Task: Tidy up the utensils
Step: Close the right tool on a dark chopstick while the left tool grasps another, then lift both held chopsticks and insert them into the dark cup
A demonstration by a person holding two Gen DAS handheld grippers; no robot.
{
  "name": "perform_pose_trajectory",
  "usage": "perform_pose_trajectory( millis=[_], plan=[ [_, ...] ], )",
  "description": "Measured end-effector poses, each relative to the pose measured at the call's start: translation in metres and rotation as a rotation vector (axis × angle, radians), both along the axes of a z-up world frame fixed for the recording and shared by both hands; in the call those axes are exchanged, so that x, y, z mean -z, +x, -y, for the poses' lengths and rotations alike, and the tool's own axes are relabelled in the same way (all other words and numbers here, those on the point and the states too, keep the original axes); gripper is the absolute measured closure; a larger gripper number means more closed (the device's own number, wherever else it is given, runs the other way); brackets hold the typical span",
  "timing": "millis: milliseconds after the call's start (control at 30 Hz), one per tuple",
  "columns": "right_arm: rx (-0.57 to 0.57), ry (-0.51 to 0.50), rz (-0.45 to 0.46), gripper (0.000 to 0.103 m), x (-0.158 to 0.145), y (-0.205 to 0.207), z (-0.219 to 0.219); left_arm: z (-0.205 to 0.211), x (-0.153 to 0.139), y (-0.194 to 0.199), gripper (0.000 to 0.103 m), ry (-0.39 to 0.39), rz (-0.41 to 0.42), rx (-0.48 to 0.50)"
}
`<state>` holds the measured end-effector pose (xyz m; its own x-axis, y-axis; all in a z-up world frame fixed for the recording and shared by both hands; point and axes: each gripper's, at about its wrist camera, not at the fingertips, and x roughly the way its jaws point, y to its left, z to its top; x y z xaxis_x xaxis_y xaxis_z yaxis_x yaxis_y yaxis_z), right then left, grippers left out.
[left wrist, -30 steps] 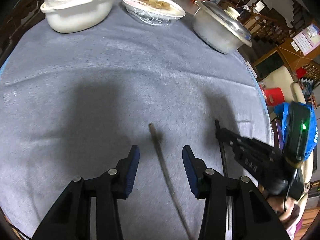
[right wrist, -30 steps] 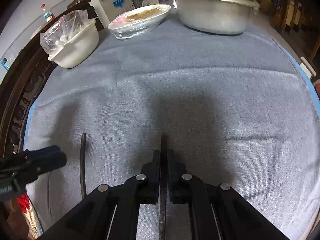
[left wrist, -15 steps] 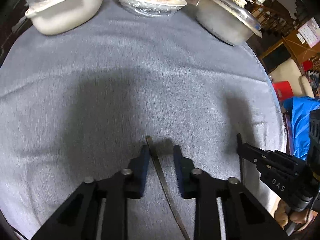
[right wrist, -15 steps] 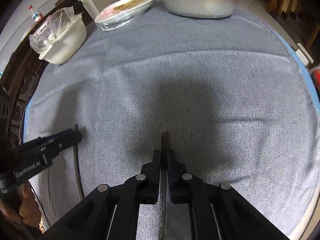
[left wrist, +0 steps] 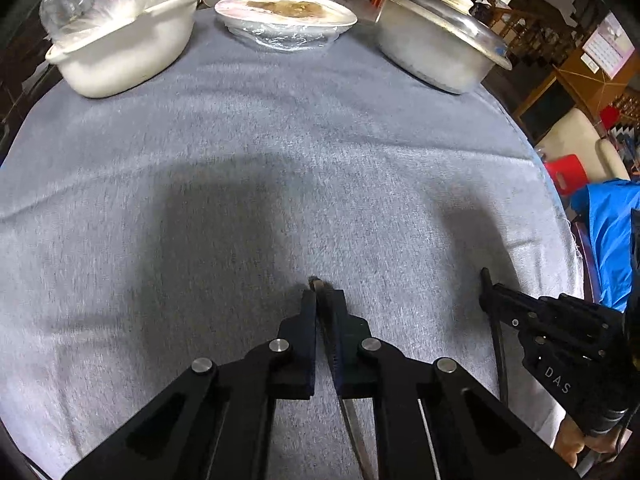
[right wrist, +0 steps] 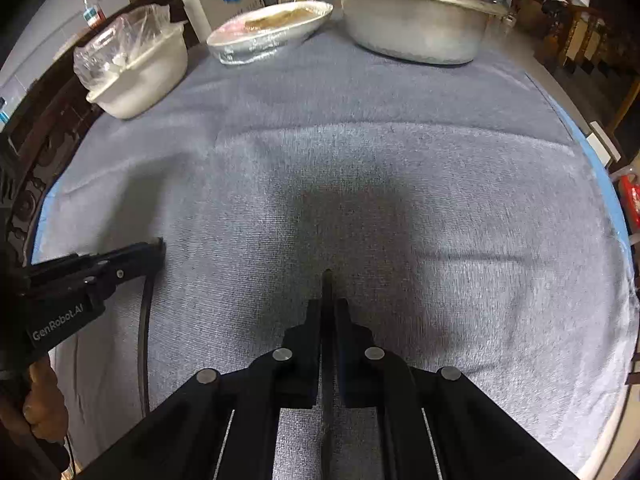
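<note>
Two thin dark chopsticks lie near the front of the grey tablecloth (left wrist: 280,160). My left gripper (left wrist: 322,300) is shut on one chopstick (left wrist: 352,420), whose tip sticks out just past the fingertips. My right gripper (right wrist: 328,304) is shut on the other chopstick (right wrist: 328,280), its tip pointing forward. In the left wrist view the right gripper (left wrist: 486,292) and its chopstick (left wrist: 498,352) show at lower right. In the right wrist view the left gripper (right wrist: 158,250) and its chopstick (right wrist: 144,340) show at left.
At the far edge stand a white bowl covered with plastic (left wrist: 120,52), a wrapped plate of food (left wrist: 286,20) and a lidded metal pot (left wrist: 432,48). The cloth's right edge (left wrist: 560,208) drops off beside chairs. A carved dark wooden rim (right wrist: 28,184) runs along the left.
My left gripper moved forward over the chopstick and closed from wide open to shut on it. My right gripper stayed shut on its chopstick.
</note>
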<state>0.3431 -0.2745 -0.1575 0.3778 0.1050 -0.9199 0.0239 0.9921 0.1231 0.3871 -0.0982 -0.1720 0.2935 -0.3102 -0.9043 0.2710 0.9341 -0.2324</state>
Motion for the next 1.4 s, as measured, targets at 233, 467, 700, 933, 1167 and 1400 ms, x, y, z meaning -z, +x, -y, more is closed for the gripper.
perform_pose_trajectory(
  millis=[233, 467, 700, 933, 1167, 1400],
  plan=[
    [0.072, 0.080, 0.056, 0.096, -0.010, -0.032, 0.024, -0.029, -0.018, -0.014, 0.097, 0.001, 0.046, -0.033],
    [0.155, 0.116, 0.117, 0.096, -0.035, -0.065, 0.059, -0.064, -0.041, -0.031, 0.097, 0.014, 0.091, -0.089],
    [0.200, 0.112, 0.223, 0.096, -0.068, -0.103, 0.065, -0.104, -0.080, -0.068, 0.097, -0.007, 0.187, -0.150],
    [0.212, 0.114, 0.331, 0.096, -0.098, -0.145, 0.055, -0.132, -0.116, -0.114, 0.098, -0.045, 0.279, -0.219],
    [0.222, 0.116, 0.441, 0.096, -0.126, -0.192, 0.042, -0.147, -0.153, -0.173, 0.098, -0.083, 0.398, -0.256],
    [0.222, 0.083, 0.541, 0.096, -0.144, -0.233, 0.029, -0.147, -0.177, -0.226, 0.098, -0.100, 0.500, -0.269]
  ],
)
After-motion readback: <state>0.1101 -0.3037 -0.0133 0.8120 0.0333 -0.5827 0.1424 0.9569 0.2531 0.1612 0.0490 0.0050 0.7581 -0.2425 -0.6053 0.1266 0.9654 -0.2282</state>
